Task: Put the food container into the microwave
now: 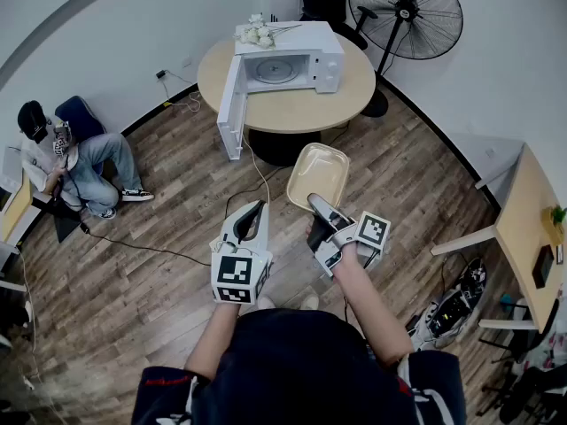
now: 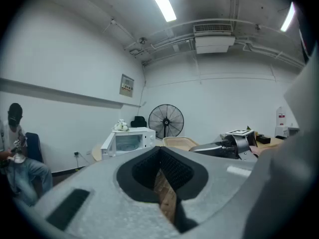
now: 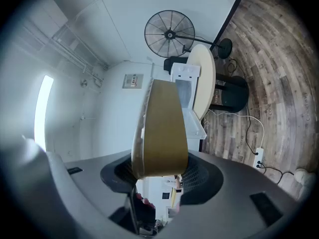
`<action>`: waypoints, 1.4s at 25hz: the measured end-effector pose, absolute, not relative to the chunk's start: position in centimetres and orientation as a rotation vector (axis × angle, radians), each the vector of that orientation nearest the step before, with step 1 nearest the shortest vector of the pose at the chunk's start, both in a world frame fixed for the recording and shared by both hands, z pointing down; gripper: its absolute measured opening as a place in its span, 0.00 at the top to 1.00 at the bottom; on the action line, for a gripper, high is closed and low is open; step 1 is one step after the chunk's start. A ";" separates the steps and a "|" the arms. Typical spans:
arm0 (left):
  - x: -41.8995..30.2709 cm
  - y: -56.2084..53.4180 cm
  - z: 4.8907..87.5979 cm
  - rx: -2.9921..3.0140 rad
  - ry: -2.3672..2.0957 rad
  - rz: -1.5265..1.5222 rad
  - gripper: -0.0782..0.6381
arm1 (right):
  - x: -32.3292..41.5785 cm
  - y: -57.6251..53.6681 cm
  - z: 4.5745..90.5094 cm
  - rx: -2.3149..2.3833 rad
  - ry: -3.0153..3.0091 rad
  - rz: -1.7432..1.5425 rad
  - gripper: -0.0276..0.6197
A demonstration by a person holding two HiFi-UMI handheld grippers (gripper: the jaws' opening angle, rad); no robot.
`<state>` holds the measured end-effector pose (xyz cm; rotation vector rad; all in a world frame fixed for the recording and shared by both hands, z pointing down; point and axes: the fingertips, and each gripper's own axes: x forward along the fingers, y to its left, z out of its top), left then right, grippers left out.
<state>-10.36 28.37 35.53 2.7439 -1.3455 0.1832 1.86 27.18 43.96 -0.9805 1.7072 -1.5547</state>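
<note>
Carrying gripper, head view: the right gripper (image 1: 321, 209) has its jaws clamped on the near rim of the food container (image 1: 319, 171), which is held in the air well short of the microwave (image 1: 292, 65).
Food container, head view: shallow, beige, with rounded corners. Its inside shows plain and pale. The near rim is covered by the jaws.
Microwave, head view: white, standing on a round table (image 1: 354, 94). Its door (image 1: 232, 109) is swung wide, and a round turntable shows in the cavity. White flowers (image 1: 257, 32) lie on its top.
Left gripper, head view: the left gripper (image 1: 252, 220) is farther from the microwave than the container is. Its jaw tips are together and it holds nothing.
Surroundings, head view: a standing fan (image 1: 406, 11) is behind the microwave. A person (image 1: 84, 162) sits on the floor well to the microwave's left.
Left gripper view: the jaws meet at the tip, with only a sliver of wood floor showing between them. Beyond them stands the microwave (image 2: 130, 141), with the container's rim (image 2: 177, 142) just beside it. From this low angle the container's inside cannot be seen.
Right gripper view: the container (image 3: 159, 133) is edge-on between the pads, pinched fast. Its inside is out of sight, and it hides part of the microwave (image 3: 187, 91) behind it.
</note>
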 end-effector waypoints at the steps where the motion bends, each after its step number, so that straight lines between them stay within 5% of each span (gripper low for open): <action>1: -10.4 28.3 35.5 2.743 -1.346 0.183 0.87 | 1.9 27.1 44.0 -0.981 1.708 -1.554 0.61; 35: -3.1 31.2 37.7 2.703 -1.406 0.247 0.87 | 8.9 29.6 46.5 -0.926 1.757 -1.618 0.61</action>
